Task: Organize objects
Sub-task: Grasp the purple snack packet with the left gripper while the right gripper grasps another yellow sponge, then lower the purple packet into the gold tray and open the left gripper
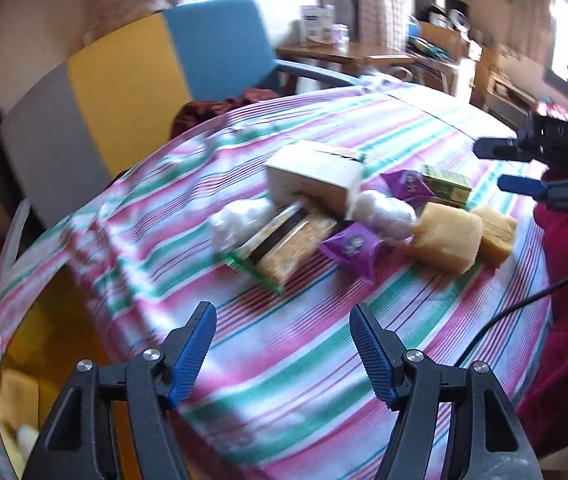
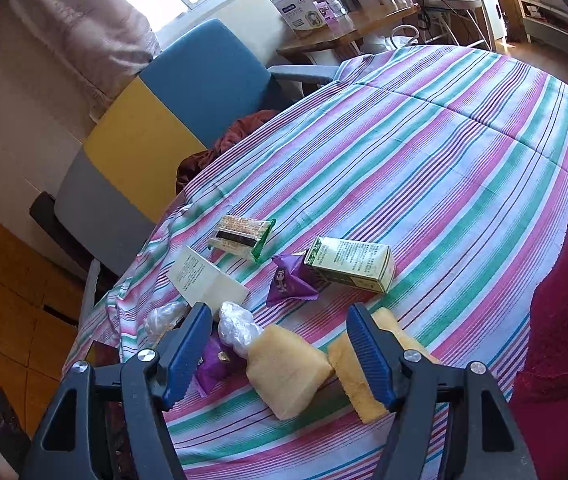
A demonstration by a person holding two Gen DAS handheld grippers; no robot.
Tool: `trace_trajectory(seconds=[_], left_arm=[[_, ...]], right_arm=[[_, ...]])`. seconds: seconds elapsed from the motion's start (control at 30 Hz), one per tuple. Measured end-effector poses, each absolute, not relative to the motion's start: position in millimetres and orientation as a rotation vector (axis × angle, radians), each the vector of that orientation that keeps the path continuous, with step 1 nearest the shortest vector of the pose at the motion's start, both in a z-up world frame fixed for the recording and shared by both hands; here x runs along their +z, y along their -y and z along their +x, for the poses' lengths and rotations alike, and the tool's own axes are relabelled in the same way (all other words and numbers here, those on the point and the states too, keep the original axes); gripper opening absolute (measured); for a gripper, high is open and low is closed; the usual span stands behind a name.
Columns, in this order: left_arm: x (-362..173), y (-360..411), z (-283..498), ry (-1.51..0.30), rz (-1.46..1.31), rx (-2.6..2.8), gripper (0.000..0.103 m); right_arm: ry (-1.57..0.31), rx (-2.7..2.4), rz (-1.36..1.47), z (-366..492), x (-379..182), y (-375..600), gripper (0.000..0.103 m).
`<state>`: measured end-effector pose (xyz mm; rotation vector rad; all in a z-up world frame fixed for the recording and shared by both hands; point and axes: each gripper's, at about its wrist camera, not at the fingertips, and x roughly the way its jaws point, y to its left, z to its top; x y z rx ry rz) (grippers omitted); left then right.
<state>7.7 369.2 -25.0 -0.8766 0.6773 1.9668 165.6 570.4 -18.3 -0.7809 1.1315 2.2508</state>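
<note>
two yellow sponges under right gripper, between its spread fingers

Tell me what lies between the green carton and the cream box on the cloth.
A purple snack packet lies between the green carton and the cream box, touching the carton; the right wrist view shows it best.

Two yellow sponges, purple packets, a green box and a cracker pack are lying clustered near the counter's edge.
</note>
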Motion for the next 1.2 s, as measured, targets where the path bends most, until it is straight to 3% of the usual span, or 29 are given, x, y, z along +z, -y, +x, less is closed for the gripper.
trace_trajectory(seconds=[0.33, 0.5, 0.53, 0.6, 0.93, 1.2], left_arm=[[-65, -454, 8, -0.927, -0.776, 1.772, 0.07], [-86, -473, 3, -0.957, -0.789, 1.74, 0.07], [-86, -474, 4, -0.957, -0.774, 1.749, 0.057], [-86, -473, 6, -0.924, -0.791, 1.745, 0.051], [-83, -401, 17, -0.692, -0.924, 1.859, 0.05], [-83, -345, 27, -0.553, -1.006, 1.909, 0.05]], right_arm=[[-1.271, 2.226, -0.71, 178, -24, -582, 0.072], [-1.29, 2.227, -0.717, 176, -26, -583, 0.072], [-1.289, 2.225, -0.72, 176, -27, -583, 0.072], [-1.295, 2.221, -0.717, 177, -27, -584, 0.072], [-1.271, 2.24, -0.819, 164, -31, -580, 0.072], [-1.071, 2.234, -1.01, 140, -34, -564, 0.079]])
